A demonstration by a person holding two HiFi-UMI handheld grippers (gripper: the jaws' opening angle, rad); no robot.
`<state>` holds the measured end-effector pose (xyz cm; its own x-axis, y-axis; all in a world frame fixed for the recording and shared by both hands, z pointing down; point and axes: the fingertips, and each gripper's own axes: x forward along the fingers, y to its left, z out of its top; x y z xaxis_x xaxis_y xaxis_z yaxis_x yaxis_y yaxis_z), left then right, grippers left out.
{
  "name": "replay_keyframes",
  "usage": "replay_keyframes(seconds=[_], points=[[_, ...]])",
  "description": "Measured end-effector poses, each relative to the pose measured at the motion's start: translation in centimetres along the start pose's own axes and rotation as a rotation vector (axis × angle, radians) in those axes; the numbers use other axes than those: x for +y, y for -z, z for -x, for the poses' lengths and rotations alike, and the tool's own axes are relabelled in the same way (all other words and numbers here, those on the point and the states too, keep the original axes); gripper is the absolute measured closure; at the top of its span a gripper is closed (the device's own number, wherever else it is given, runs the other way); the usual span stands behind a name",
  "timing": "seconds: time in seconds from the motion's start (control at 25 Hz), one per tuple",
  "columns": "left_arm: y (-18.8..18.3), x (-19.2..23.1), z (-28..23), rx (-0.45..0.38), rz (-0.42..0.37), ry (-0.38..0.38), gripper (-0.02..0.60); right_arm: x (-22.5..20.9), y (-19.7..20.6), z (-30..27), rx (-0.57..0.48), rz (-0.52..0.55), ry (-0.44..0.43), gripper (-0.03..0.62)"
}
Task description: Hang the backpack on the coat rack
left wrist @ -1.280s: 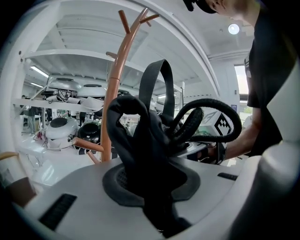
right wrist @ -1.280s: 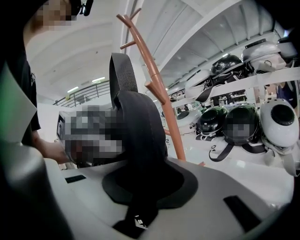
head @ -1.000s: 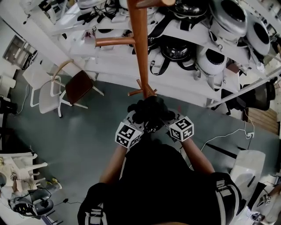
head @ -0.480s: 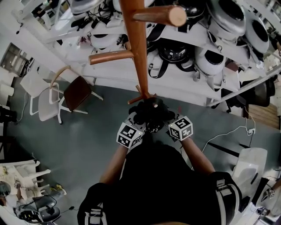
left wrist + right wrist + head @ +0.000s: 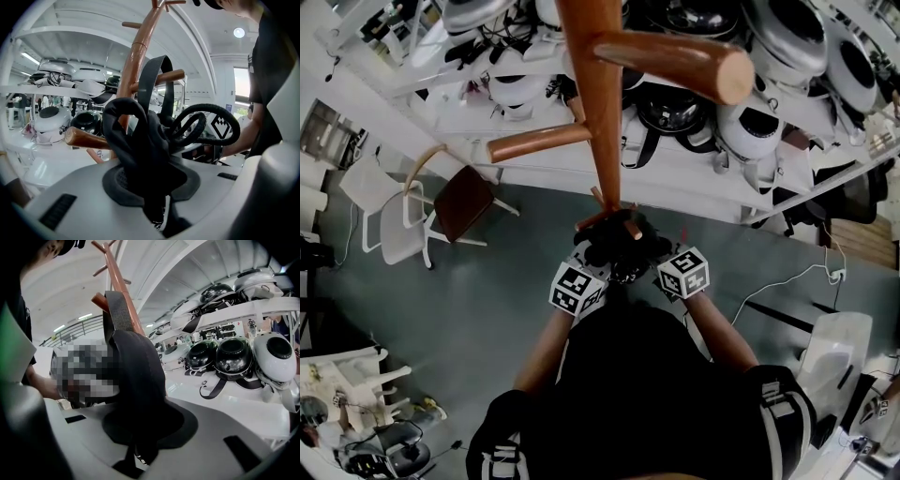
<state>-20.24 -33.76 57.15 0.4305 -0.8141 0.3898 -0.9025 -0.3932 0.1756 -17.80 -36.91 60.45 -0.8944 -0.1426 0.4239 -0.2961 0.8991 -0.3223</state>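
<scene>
The brown wooden coat rack rises just ahead, with a thick peg jutting right and another peg left. The black backpack hangs between my arms, its bunched top and straps right at a short low peg. My left gripper is shut on a fold of black strap, and a loop curls beside it. My right gripper is shut on a padded black strap. In both gripper views the pole stands behind the fabric. The fingertips are buried in it.
White shelves full of helmets stand behind the rack. A brown chair and a white chair are at the left, a white stool and floor cables at the right. Clutter lies at the lower left.
In the head view the rack's upper peg has come in and looms larger. Both grippers with the backpack have edged closer to the pole's low peg. The grips are unchanged.
</scene>
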Motion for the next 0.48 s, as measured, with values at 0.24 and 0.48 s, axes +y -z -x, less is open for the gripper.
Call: replay_keyframes(seconds=[0.24,0.48], points=[[0.6,1.2,-0.7,0.015,0.006,0.003,0.483,-0.9,0.3,-1.3,0.009,-0.023,-0.001,0.511],[1.2,2.4,-1.3,0.032,0.028,0.001,0.483,-1.7,0.7,-2.6,0.024,-0.012,0.024,0.511]])
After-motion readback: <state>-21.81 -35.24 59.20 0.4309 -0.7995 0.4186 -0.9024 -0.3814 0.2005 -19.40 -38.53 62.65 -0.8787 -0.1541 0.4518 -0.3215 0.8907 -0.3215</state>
